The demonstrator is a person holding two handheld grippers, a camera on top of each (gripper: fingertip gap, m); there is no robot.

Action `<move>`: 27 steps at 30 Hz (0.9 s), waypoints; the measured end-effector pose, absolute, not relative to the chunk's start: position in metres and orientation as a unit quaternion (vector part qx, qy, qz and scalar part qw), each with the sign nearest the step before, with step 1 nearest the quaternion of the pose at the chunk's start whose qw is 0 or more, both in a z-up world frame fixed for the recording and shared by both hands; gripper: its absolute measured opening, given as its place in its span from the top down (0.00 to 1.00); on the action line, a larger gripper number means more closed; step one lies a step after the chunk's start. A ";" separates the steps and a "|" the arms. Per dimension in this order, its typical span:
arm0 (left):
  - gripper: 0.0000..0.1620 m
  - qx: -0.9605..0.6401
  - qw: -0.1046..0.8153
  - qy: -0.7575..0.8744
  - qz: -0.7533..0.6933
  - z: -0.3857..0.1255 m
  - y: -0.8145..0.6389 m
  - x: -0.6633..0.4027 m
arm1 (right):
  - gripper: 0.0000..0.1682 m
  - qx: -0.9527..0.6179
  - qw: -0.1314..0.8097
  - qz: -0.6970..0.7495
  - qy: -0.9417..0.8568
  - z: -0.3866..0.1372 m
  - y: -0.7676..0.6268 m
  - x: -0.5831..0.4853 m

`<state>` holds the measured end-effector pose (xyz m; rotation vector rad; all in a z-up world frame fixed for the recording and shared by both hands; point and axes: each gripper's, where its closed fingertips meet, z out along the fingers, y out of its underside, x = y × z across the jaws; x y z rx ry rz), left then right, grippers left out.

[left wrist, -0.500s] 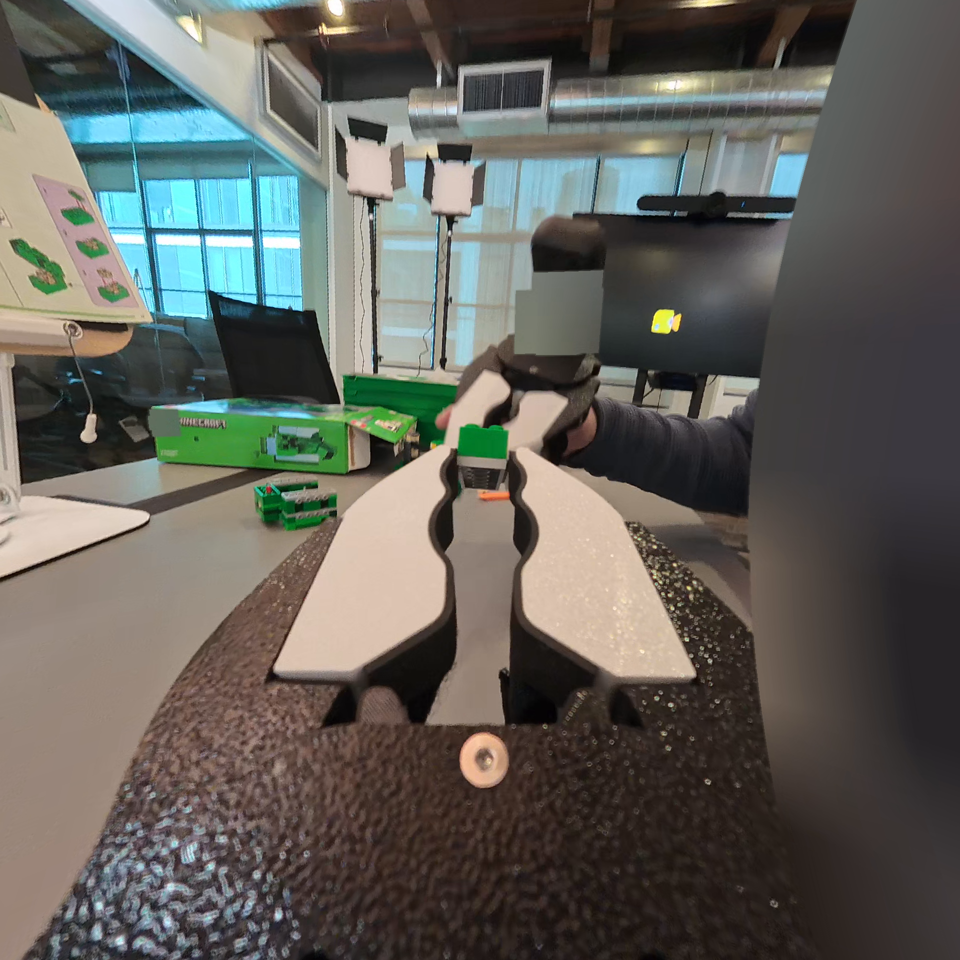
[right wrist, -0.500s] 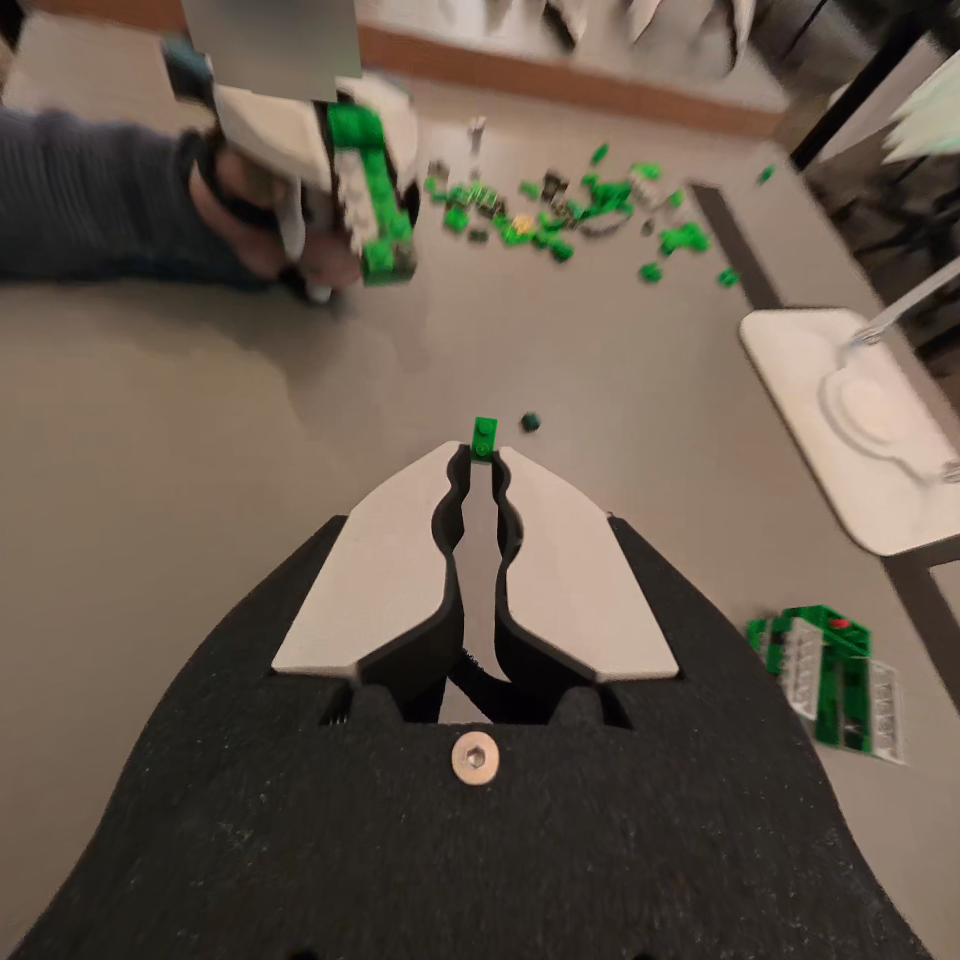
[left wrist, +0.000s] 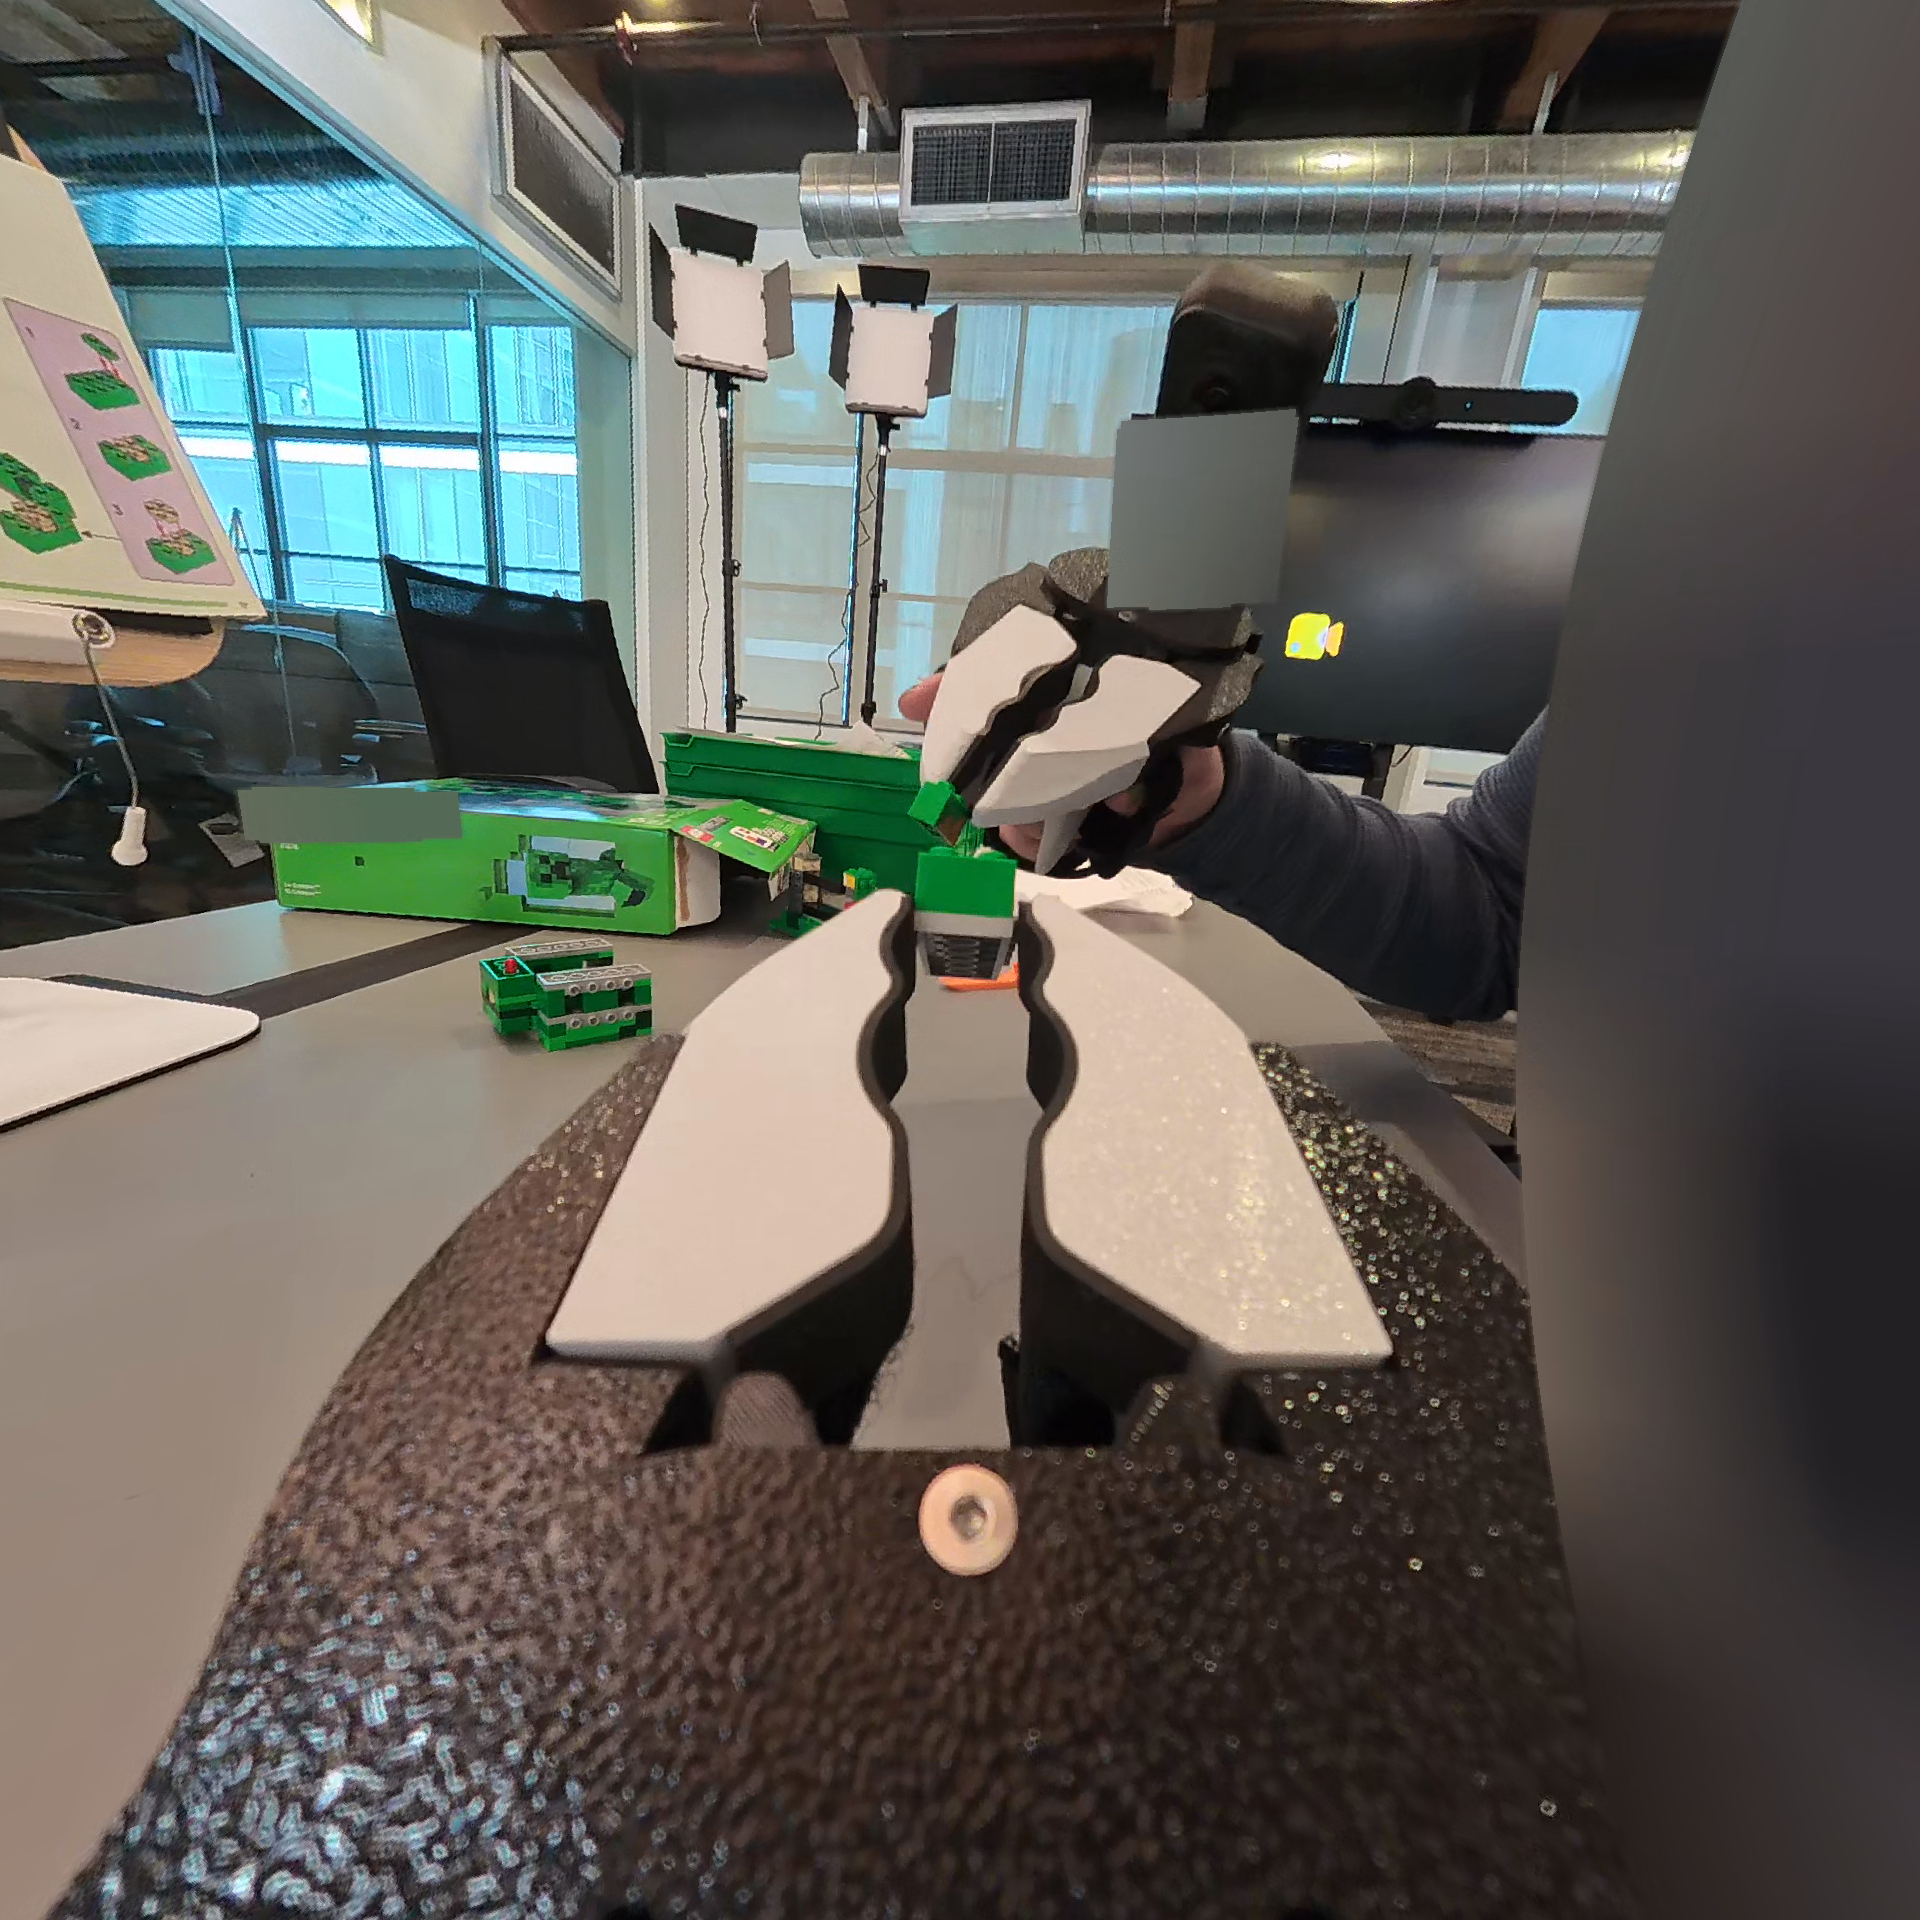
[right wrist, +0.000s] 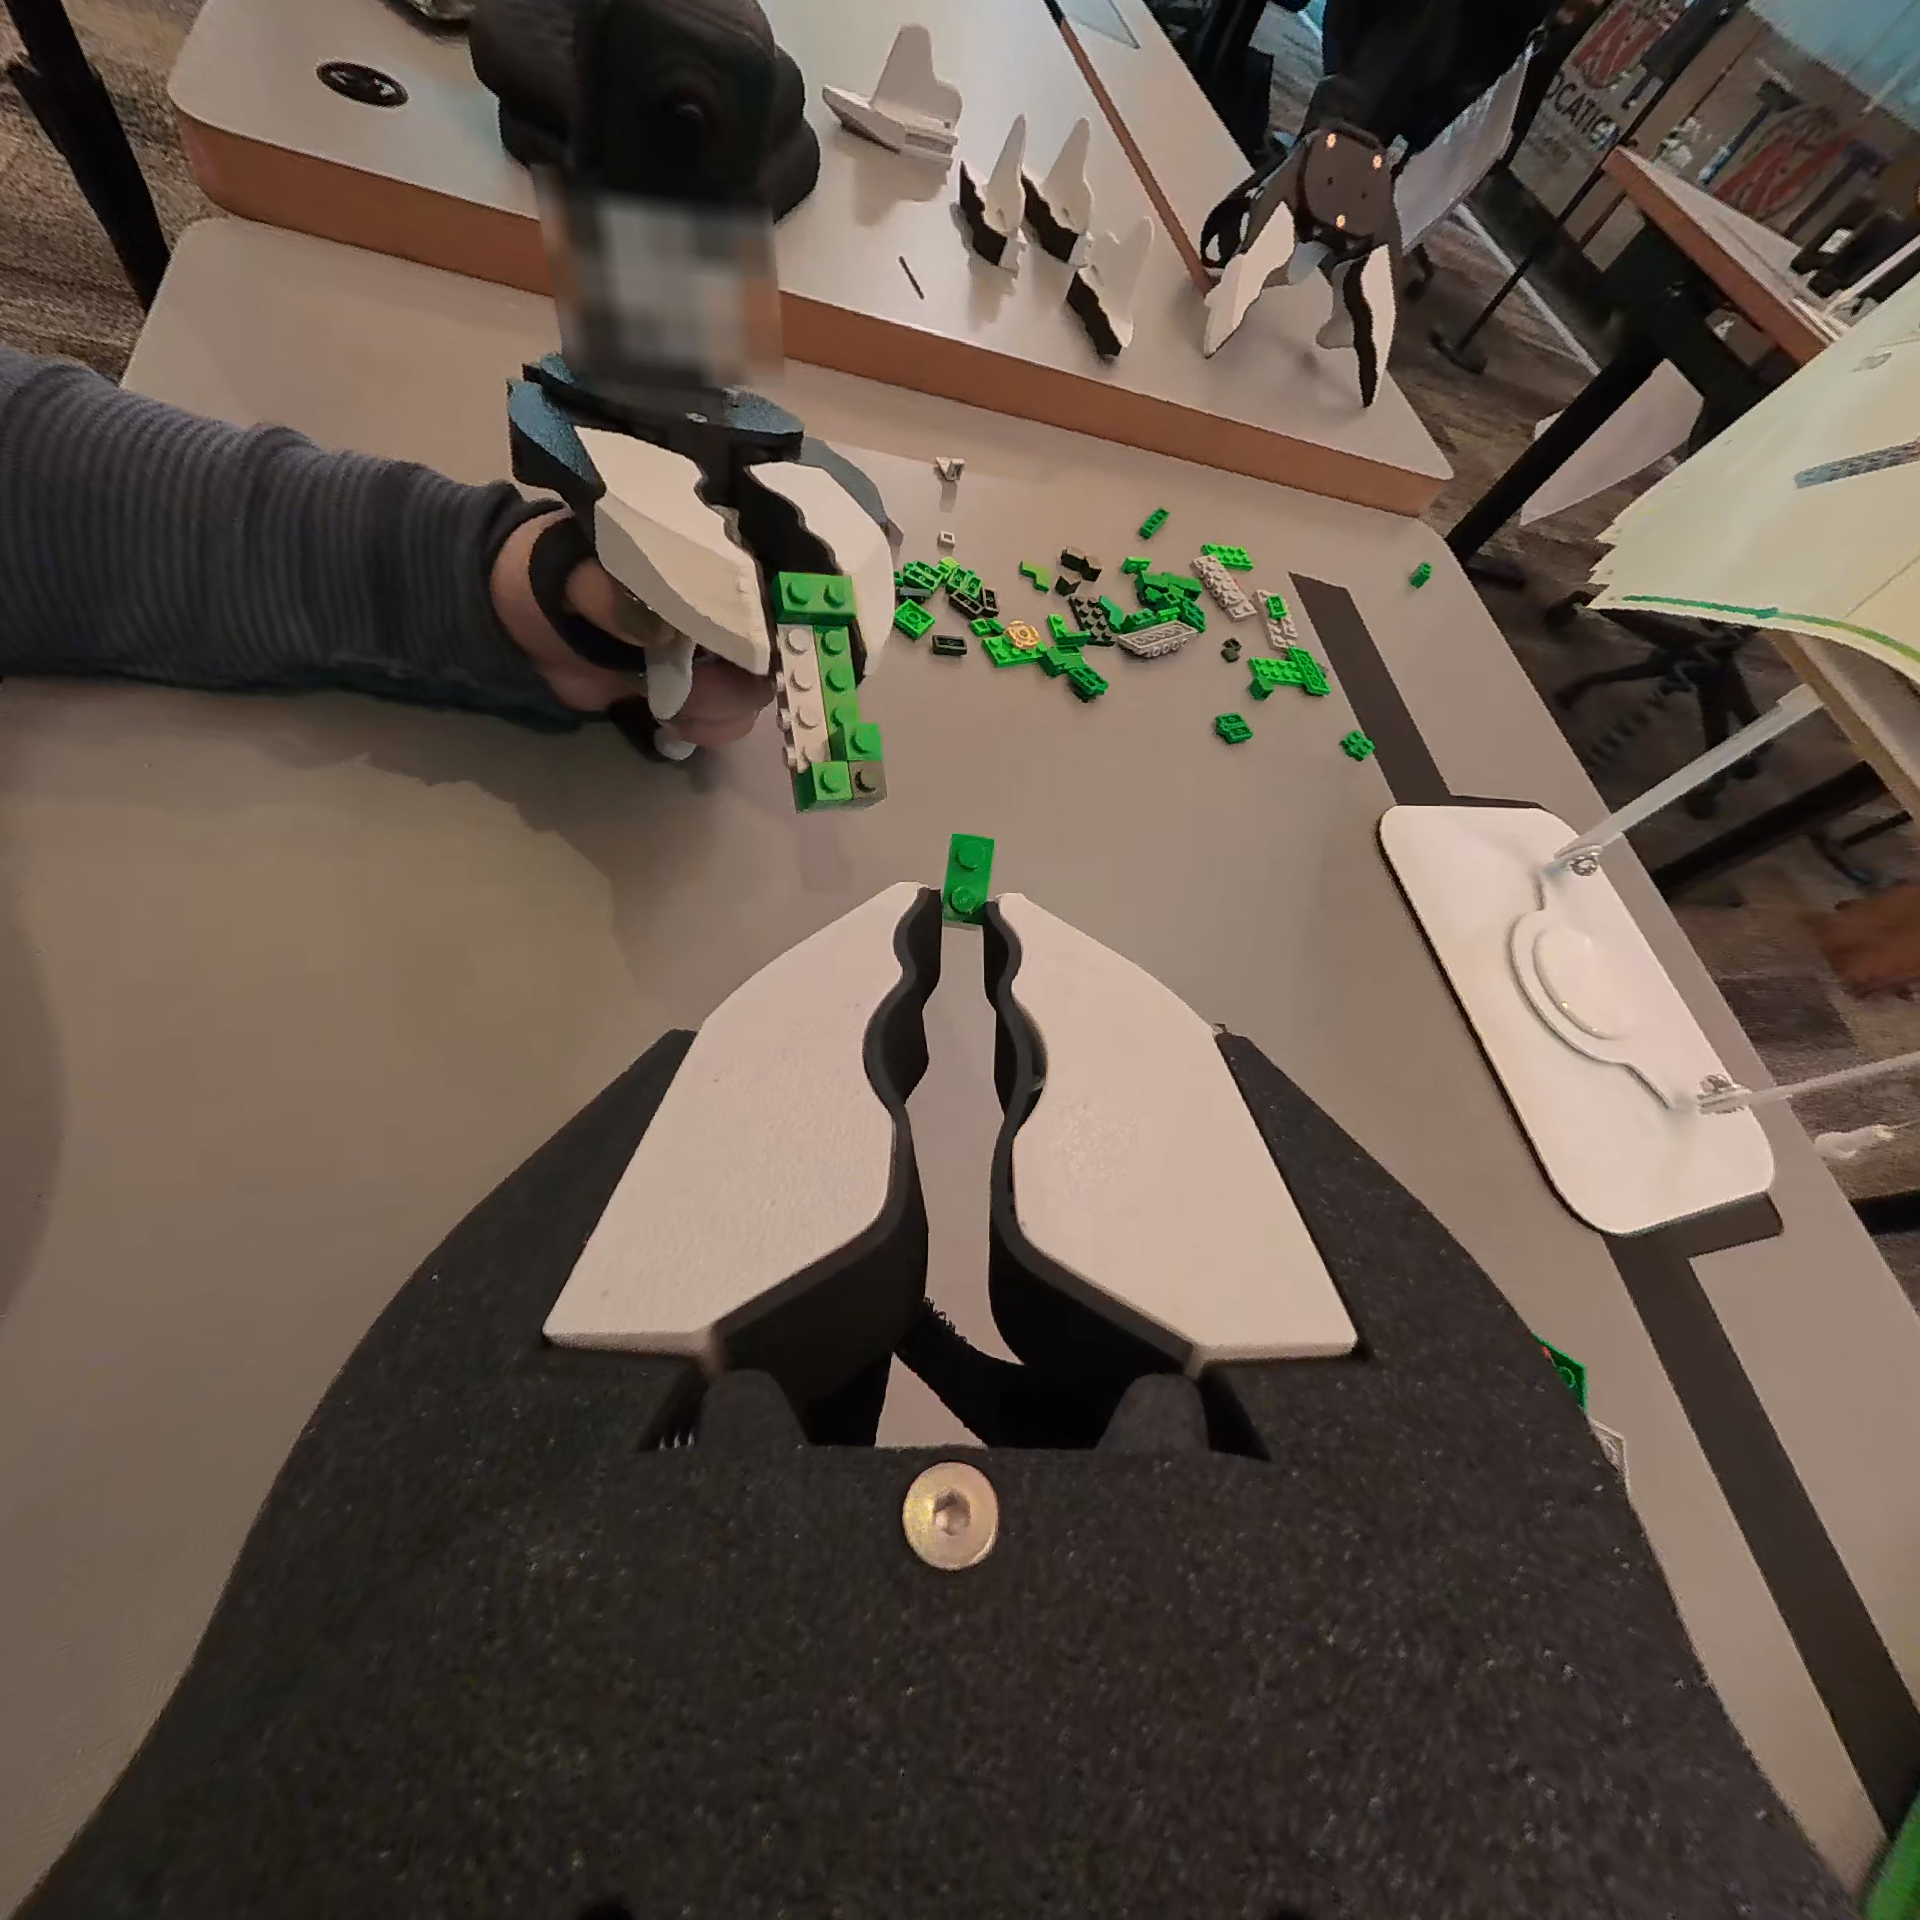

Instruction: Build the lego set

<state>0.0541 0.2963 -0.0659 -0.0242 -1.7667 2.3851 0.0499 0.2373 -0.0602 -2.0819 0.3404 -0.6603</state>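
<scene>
Pinching a small green plate (right wrist: 967,879) in the right claw (right wrist: 961,906); left claw (left wrist: 964,920) clamped on the block stack (left wrist: 963,914). Better lined up stud over stud, pressed squarely.

Instruction booklet (left wrist: 99,457) cut off at the left edge in the left wrist view. Right side blocked by a dark blurred mass (left wrist: 1745,935), unidentifiable. In the right wrist view, loose bricks (right wrist: 1101,613) far on the table too small to sort; green piece (right wrist: 1564,1371) near right mostly hidden behind the gripper body.

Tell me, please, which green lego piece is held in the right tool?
The small green two-stud plate, pinched at the right tool tips; the other loose green pieces lie on the table.
</scene>
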 end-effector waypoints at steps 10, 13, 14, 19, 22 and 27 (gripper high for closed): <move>0.89 -0.010 0.090 -0.597 0.797 -0.067 0.295 0.053 | 0.96 -0.851 0.440 -0.255 0.129 -0.066 0.240 0.048; 0.89 -0.011 0.091 -0.599 0.795 -0.068 0.295 0.053 | 0.96 -0.851 0.440 -0.257 0.127 -0.066 0.241 0.048; 0.89 -0.012 0.090 -0.601 0.794 -0.068 0.294 0.053 | 0.96 -0.848 0.443 -0.262 0.125 -0.064 0.241 0.048; 0.89 -0.013 0.090 -0.604 0.792 -0.070 0.293 0.052 | 0.96 -0.836 0.456 -0.284 0.116 -0.055 0.242 0.049; 0.89 -0.012 0.091 -0.604 0.792 -0.070 0.294 0.052 | 0.96 -0.836 0.455 -0.285 0.115 -0.054 0.242 0.049; 0.89 -0.012 0.091 -0.604 0.792 -0.070 0.294 0.053 | 0.96 -0.836 0.454 -0.287 0.116 -0.055 0.241 0.050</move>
